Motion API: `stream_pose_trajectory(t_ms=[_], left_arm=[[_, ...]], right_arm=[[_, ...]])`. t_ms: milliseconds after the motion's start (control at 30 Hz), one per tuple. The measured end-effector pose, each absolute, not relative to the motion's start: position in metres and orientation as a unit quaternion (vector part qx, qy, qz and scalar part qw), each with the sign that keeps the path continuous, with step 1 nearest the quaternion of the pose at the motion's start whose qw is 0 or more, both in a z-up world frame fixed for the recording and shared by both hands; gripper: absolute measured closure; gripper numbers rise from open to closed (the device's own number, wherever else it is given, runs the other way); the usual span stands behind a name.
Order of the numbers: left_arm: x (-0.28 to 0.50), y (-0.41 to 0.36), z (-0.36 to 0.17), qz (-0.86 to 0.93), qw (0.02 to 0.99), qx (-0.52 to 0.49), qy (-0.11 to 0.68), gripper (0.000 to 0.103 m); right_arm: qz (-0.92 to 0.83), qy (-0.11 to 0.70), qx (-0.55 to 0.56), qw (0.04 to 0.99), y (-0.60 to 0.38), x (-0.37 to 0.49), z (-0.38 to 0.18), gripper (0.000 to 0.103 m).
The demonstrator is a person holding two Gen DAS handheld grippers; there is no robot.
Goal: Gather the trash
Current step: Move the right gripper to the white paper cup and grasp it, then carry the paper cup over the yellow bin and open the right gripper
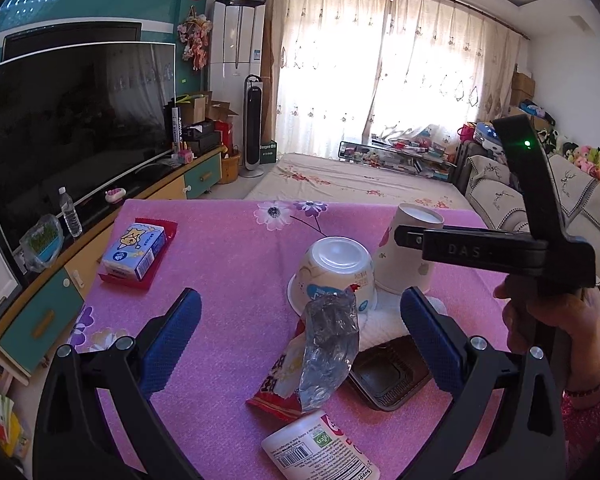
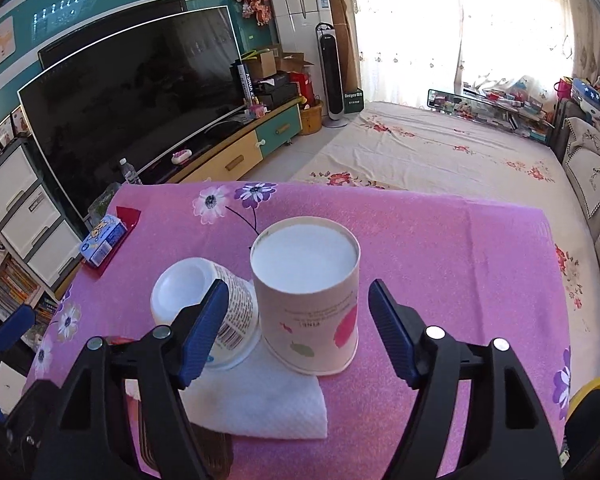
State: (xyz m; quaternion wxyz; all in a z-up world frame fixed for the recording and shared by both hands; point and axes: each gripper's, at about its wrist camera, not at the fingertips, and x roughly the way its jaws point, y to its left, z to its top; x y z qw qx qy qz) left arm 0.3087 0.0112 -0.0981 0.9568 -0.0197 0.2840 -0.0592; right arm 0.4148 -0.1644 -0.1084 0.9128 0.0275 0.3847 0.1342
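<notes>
Trash lies on a pink flowered tablecloth (image 1: 228,264). In the left wrist view my open left gripper (image 1: 300,316) brackets a crumpled clear plastic wrap (image 1: 328,348) on a red snack bag (image 1: 278,380), with an upturned white bowl (image 1: 334,270), a dark brown tray (image 1: 388,376) and a white labelled bottle (image 1: 320,448) nearby. In the right wrist view my open right gripper (image 2: 298,332) straddles an upturned paper cup (image 2: 306,296) standing on a white napkin (image 2: 260,404), beside the white bowl (image 2: 204,304). The cup also shows in the left wrist view (image 1: 408,252).
A blue carton on a red wrapper (image 1: 134,252) lies at the table's left. A TV (image 1: 68,120) on a low cabinet stands left. A flowered bed (image 2: 440,160) lies beyond, a sofa (image 2: 592,200) at right. A yellow-rimmed object (image 2: 594,390) sits at lower right.
</notes>
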Motion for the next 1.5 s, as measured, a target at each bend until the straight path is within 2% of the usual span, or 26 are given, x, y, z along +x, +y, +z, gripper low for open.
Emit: stream_pose_trajectory(t_ms=[100,133,167,267,600,867,1233,1500], left_arm=[[0.309,0.010,-0.100,-0.061,0.956,-0.020,0.286,0.005],[0.310,0.009,-0.101,-0.061,0.956,-0.020,0.287,0.005],[0.310,0.009,-0.102,-0.060,0.955,-0.020,0.288,0.005],[0.311,0.009,-0.103,-0.062,0.955,-0.024,0.290,0.005],[0.310,0.009,-0.103,-0.064,0.955,-0.024,0.288,0.005],[0.307,0.005,-0.103,-0.066,0.956,-0.020,0.285,0.005],[0.306,-0.001,-0.105,-0.065,0.956,-0.005,0.286,0.005],[0.310,-0.007,-0.110,-0.061,0.954,0.005,0.293,0.005]], right_arm=[[0.128,0.391,0.032,0.911,-0.163,0.423,-0.112,0.035],[0.124,0.394,0.032,0.910,-0.163,0.425,-0.113,0.039],[0.121,0.397,0.032,0.909,-0.163,0.427,-0.115,0.048],[0.119,0.400,0.037,0.908,-0.165,0.426,-0.115,0.050],[0.121,0.368,0.046,0.921,-0.189,0.376,-0.093,0.050],[0.078,0.345,0.072,0.933,-0.253,0.310,-0.088,0.049],[-0.104,0.327,0.113,0.932,-0.380,0.229,-0.108,0.048],[-0.170,0.339,0.155,0.912,-0.446,0.207,-0.132,0.048]])
